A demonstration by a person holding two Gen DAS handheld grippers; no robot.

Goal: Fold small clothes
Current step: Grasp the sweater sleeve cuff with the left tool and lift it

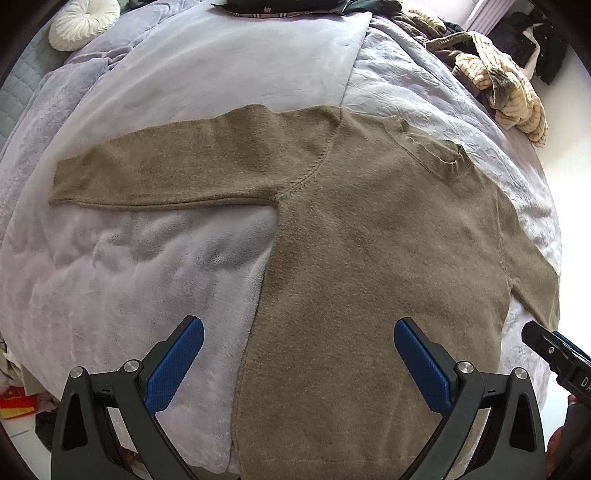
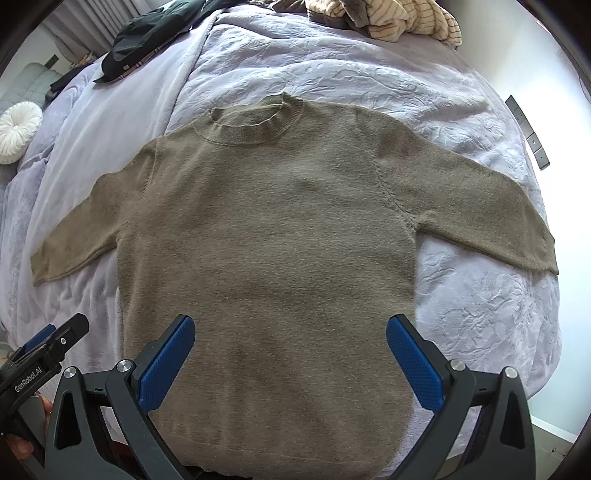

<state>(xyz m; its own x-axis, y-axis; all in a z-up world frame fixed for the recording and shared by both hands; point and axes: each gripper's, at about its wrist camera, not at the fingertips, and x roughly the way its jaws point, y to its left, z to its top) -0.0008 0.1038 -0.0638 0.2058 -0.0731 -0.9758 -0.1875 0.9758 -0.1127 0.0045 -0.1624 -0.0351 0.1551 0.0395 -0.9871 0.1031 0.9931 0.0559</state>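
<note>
An olive-brown knit sweater lies flat on the lavender bed cover, collar at the far side, both sleeves spread out sideways. In the left wrist view the sweater fills the right half, its left sleeve stretched out to the left. My left gripper is open and empty above the sweater's lower left edge. My right gripper is open and empty above the sweater's lower middle. Each gripper also shows at the edge of the other's view: the right, the left.
The lavender bed cover spreads around the sweater. A heap of striped beige clothes lies at the far right of the bed. Dark clothes lie at the far left. A white round cushion sits at the far left corner.
</note>
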